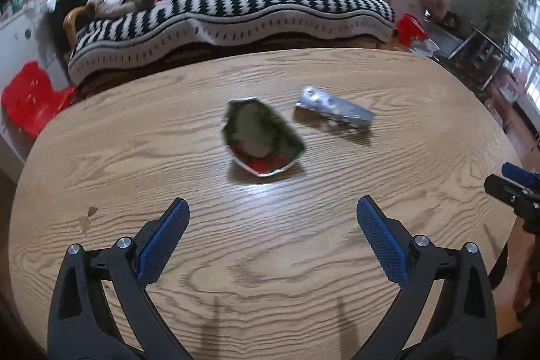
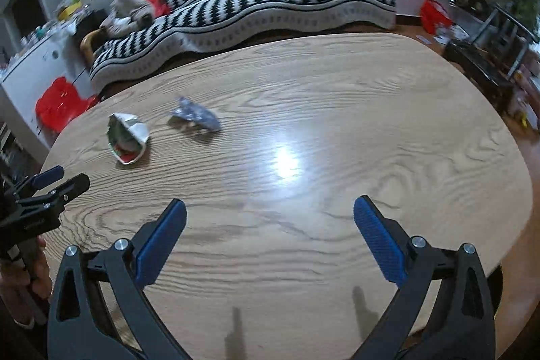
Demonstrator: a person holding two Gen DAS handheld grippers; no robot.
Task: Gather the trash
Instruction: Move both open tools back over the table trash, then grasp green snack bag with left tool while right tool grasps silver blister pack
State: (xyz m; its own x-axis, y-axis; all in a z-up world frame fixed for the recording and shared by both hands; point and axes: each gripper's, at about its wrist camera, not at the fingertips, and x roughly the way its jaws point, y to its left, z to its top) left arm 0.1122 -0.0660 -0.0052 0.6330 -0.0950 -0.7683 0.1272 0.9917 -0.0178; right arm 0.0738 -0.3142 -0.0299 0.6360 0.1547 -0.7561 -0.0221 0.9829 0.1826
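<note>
Both tongs stand wide open and empty. In the left wrist view, the torn wrapper (image 1: 261, 139) lies mid-frame on the table (image 1: 101, 157), dead ahead of the left gripper (image 1: 272, 218). The foil packet (image 1: 334, 110), long axis seemingly slanting lower-right, lies beside it. The right gripper (image 2: 270, 218) sits farther off.

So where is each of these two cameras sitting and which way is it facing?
Left wrist: on the left gripper, aimed down across the table toward the sofa; its open fingers and the right gripper's tip show.
Right wrist: on the right gripper, same heading; its open fingers, left gripper and a hand show.
Shared: table, green wrapper, foil wrapper, sofa.
</note>
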